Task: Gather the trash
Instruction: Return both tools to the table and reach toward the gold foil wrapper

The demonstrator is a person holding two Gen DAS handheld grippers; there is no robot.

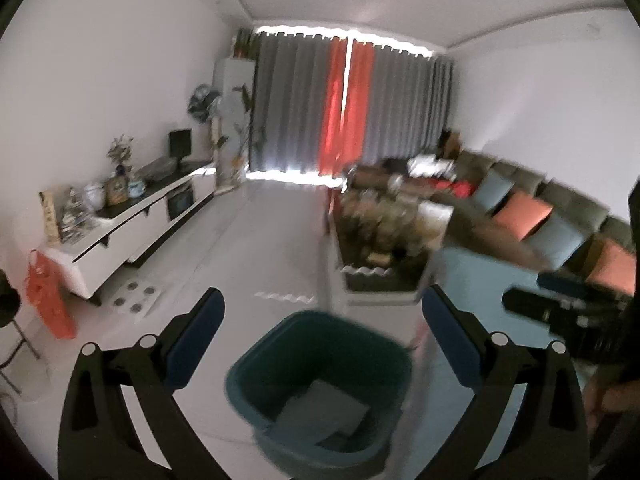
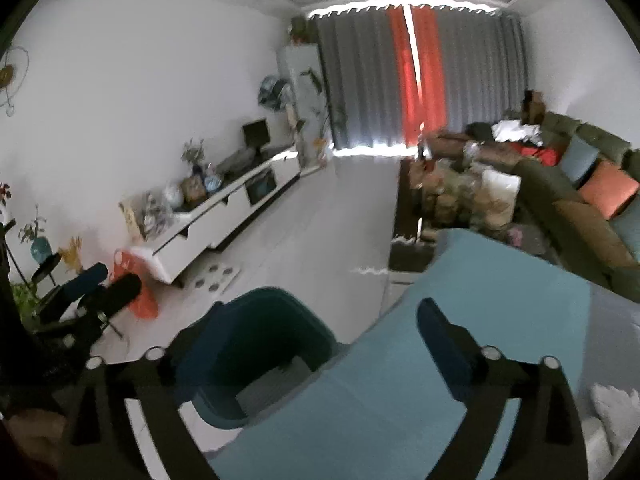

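Across the white floor at six o'clock, a teal bin [image 1: 320,384] with a grey flat sheet [image 1: 320,412] already inside, so one piece judged collected, more perhaps left on the cluttered low table [image 1: 384,216] at one o'clock. Left gripper [image 1: 320,344] and right gripper [image 2: 320,340] both spread wide, holding nothing. Table contents too blurred to name.

Teal bin [image 1: 320,380] holding grey sheet [image 1: 320,412], white floor [image 1: 248,240]

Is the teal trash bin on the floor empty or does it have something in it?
Not empty. The left wrist view looks down into the teal bin, and a flat grey sheet-like piece lies at its bottom.
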